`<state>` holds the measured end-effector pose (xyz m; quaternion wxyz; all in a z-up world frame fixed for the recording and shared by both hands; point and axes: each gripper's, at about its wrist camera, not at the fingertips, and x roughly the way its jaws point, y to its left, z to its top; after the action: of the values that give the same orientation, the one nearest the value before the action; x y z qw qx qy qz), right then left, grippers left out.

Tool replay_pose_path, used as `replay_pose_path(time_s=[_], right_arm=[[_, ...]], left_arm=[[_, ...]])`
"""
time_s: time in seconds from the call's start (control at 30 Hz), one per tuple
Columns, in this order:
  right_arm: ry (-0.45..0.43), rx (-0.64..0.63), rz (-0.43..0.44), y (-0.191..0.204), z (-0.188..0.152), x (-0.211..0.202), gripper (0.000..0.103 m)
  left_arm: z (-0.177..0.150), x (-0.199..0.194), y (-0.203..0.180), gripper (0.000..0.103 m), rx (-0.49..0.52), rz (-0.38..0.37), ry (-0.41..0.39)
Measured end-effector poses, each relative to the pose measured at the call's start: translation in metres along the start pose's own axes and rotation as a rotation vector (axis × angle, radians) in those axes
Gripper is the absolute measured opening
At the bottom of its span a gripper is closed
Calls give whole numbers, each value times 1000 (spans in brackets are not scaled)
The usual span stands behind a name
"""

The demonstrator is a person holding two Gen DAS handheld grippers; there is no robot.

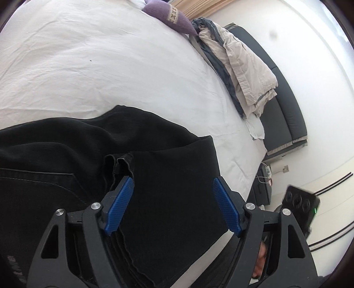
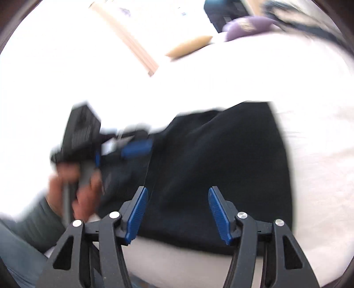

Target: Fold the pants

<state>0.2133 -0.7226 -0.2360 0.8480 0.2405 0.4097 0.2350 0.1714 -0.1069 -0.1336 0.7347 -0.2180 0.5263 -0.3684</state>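
- Pants (image 1: pixel 93 155): black, lying folded on the white bed sheet (image 1: pixel 110 66), several layers stacked. In the left wrist view they fill the frame from 9 o'clock through 6 o'clock; a hem edge (image 1: pixel 122 161) stands up just beyond the left-hand fingertip.
- Left gripper (image 1: pixel 173 183): jaws wide apart, nothing clamped. The blue pads (image 1: pixel 120 206) hover over the cloth; whether the left-hand pad brushes the raised hem cannot be told.
- Right gripper (image 2: pixel 177 195): jaws apart, empty. The pants (image 2: pixel 221 166) lie directly ahead at 12 o'clock. This view is blurred, so fine contact cannot be read.
- In the right wrist view the left gripper (image 2: pixel 135 147) appears at 9 o'clock, held in a hand (image 2: pixel 73 190), at the left edge of the bundle.
- Key relation: the bundle lies between and ahead of both grippers. Its long axis appears to run 11 to 5 o'clock in the left wrist view.
- Judgement: the left gripper is nearer to a graspable edge (the hem stack). The right gripper faces the flat top panel with no edge between its jaws.
- Judgement: either a further fold across the long axis remains, or the fold is complete. The frames do not settle which.
- Bystanders: a purple cushion (image 1: pixel 168 15) and a beige duvet (image 1: pixel 243 64), both well apart at 1 o'clock.
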Motion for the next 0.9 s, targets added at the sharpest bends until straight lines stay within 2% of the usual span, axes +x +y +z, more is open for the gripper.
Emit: replay_pose_path(time_s=[0.07,0.13,0.17,0.2,0.27,0.3,0.33,0.43,0.53,0.67,0.73,0.77,0.9], right_arm=[[-8,132,136,-41,27,-3,61],[9,191,194,-67,52,6,61],[42,209,270,-76,62,17,61],[62,217,303,-83,71,27,61],[96,239,282,-94,81,46,61],[127,258,305,-99,82,57,61],[155,273,310,-103,80,67,61],[203,315,325,-115,66,78,58],[203,306,358,-103,35,57,59],[292,272,354,-88,-5,39,60],[327,246,310,-79,-24,28,60],[338,245,316,-76,-31,22,60],[291,221,344,-58,-27,-1,61]], left_arm=[[-3,16,-4,73,7,-8,27],[-8,30,-12,72,48,15,47],[-10,36,-14,72,62,41,49],[-11,41,-13,72,64,62,53],[-11,48,-4,66,46,108,43],[-12,49,1,58,32,124,38],[-13,49,6,53,18,124,31],[-21,42,13,53,11,118,7],[-31,33,24,53,-37,64,-23],[-35,23,39,53,-101,9,-67],[-35,18,40,53,-104,25,-81],[-36,15,42,53,-106,28,-86],[-38,-3,53,53,-120,69,-108]])
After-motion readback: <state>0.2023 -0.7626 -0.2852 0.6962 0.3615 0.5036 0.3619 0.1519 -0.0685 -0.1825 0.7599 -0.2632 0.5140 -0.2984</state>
